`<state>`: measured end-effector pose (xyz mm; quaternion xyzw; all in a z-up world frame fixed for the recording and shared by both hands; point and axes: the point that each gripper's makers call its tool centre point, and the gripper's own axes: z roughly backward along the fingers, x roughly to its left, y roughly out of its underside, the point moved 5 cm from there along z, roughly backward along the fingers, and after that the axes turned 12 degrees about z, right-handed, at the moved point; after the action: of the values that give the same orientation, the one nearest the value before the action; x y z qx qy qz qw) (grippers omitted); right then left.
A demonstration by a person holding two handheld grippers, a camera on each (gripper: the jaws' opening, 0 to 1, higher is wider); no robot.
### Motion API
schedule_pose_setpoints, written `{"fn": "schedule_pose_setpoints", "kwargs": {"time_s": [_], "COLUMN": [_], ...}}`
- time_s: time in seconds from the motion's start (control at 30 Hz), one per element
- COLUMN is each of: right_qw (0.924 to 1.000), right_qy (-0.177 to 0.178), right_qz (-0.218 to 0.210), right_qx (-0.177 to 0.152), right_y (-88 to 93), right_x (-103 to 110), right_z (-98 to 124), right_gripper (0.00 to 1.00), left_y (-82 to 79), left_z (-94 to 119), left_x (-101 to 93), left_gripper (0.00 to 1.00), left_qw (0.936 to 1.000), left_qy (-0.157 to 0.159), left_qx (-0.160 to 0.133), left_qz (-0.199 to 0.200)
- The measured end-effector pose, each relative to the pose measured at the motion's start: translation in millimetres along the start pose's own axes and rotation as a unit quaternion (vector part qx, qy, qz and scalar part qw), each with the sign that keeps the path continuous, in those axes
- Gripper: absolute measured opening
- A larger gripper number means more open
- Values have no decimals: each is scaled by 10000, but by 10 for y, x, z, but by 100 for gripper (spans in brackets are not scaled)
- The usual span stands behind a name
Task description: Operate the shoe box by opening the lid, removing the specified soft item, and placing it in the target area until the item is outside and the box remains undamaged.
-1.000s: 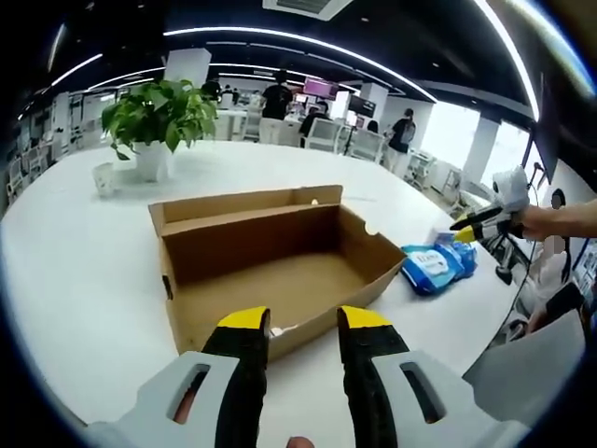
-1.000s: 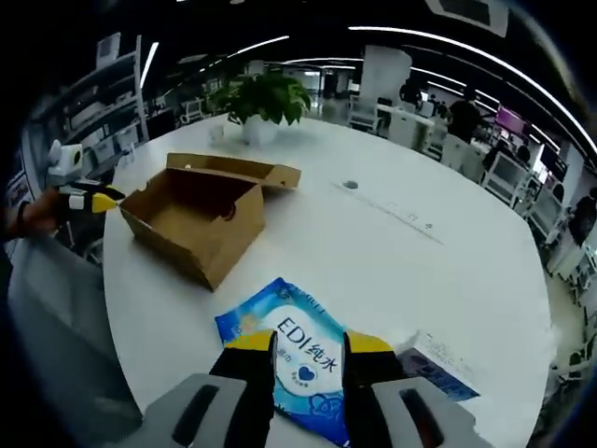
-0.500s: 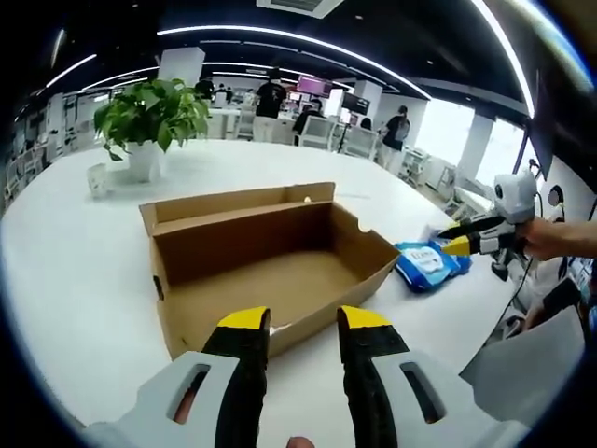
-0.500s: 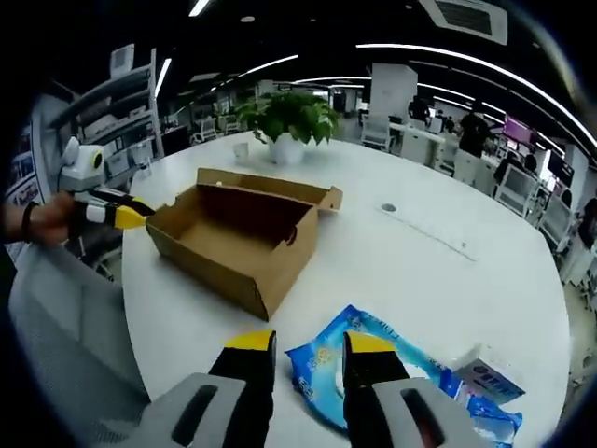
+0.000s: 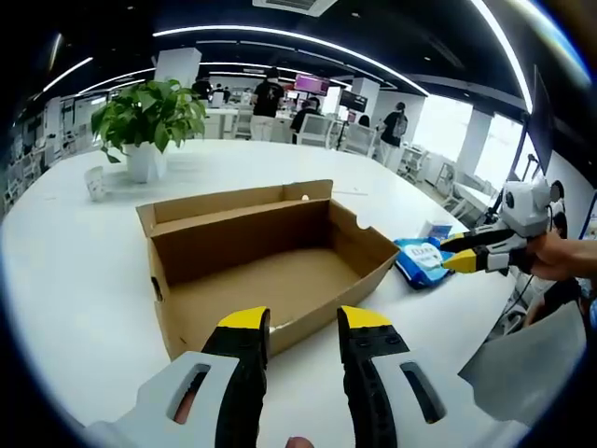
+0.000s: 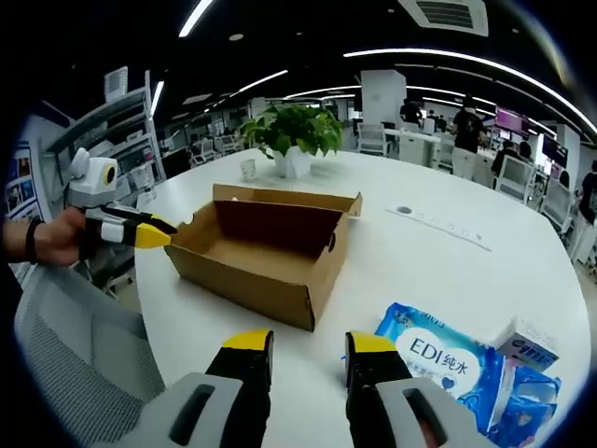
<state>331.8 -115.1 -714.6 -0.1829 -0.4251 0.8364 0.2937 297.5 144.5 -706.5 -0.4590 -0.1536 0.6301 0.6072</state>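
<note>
Centrally, in the left gripper view, the open shoe box (image 5: pixel 266 266) lies on the white table (image 5: pixel 75 280), its lid folded back on the far side and its interior bare cardboard. The left gripper (image 5: pixel 303 322) hovers just above the box's near wall, its yellow-tipped jaws spread apart and holding nothing. To the right of the box, just beside its right wall, lies the blue wipes pack (image 5: pixel 422 261); the right gripper (image 5: pixel 459 257), held by a hand (image 5: pixel 560 257), points at the pack, and whether its jaws are spread cannot be told from this angle. A potted plant (image 5: pixel 147 121) stands at the far left.

Seen from the right gripper view, the right gripper (image 6: pixel 308 343) has its jaws spread and empty, over bare table. The shoe box (image 6: pixel 266 257) sits ahead, the wipes pack (image 6: pixel 448 359) near right, resting on the table outside the box, with a small carton (image 6: pixel 527 343) touching it. The left gripper (image 6: pixel 154 233) reaches in from the left at the box's edge. The plant (image 6: pixel 294 135) stands beyond.
</note>
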Motion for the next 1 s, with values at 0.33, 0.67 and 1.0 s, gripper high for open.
{"fn": "schedule_pose_setpoints", "kwargs": {"time_s": [0.33,0.67,1.0], "right_qw": [9993,9983,9973], "right_qy": [245,381,437], "right_qz": [-271,-440,-583], "right_qx": [12,-53,-108], "right_y": [139,202,232], "right_x": [166,357,535], "right_z": [27,68,77], "right_gripper": [32,33,33], "left_y": [44,101,74], "left_z": [-20,-61,-57], "left_x": [-48,-117,-163], "left_gripper": [29,29,29], "left_qw": [9998,9991,9967], "left_qy": [84,189,290], "left_qx": [146,334,501], "left_qz": [-62,-178,-570]}}
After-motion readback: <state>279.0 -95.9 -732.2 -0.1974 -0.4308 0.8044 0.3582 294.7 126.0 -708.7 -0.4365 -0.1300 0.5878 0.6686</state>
